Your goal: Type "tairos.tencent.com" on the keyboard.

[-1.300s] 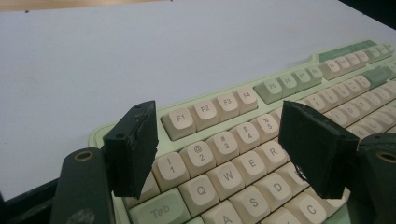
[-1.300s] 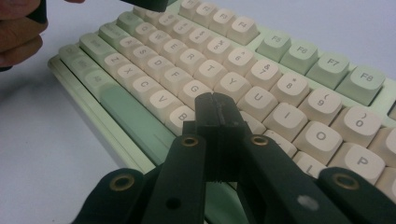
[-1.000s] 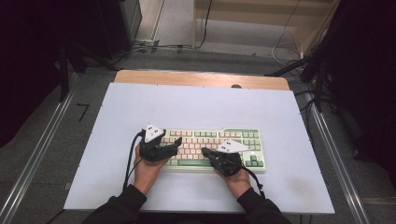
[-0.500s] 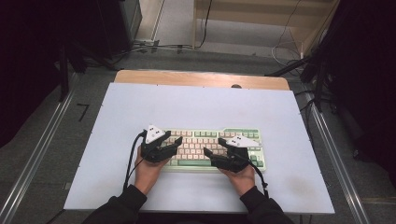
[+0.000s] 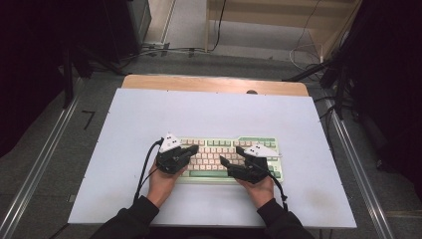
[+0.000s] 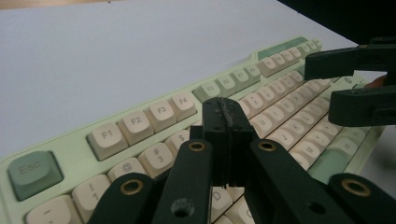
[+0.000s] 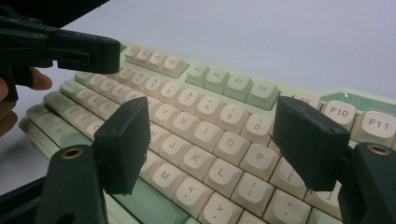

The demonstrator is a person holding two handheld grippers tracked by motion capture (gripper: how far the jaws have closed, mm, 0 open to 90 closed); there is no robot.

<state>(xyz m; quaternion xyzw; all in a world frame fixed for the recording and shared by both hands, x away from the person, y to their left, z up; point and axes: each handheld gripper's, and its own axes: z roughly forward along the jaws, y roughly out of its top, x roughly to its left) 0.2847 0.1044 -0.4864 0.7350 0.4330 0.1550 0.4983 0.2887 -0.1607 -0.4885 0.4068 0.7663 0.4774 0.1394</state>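
With my left gripper [image 6: 228, 135] jaws just closed together on nothing and my right gripper [image 7: 212, 140] jaws wide and empty above the pale green, cream-keyed keyboard [image 5: 224, 149] mid-desk, key-pressing seems underway, unfinished.

The left tool [image 6: 226, 135], jaws just closed together on nothing, hovers over the keyboard [image 6: 140, 122] number row; the right tool [image 6: 359, 88] hangs beyond.
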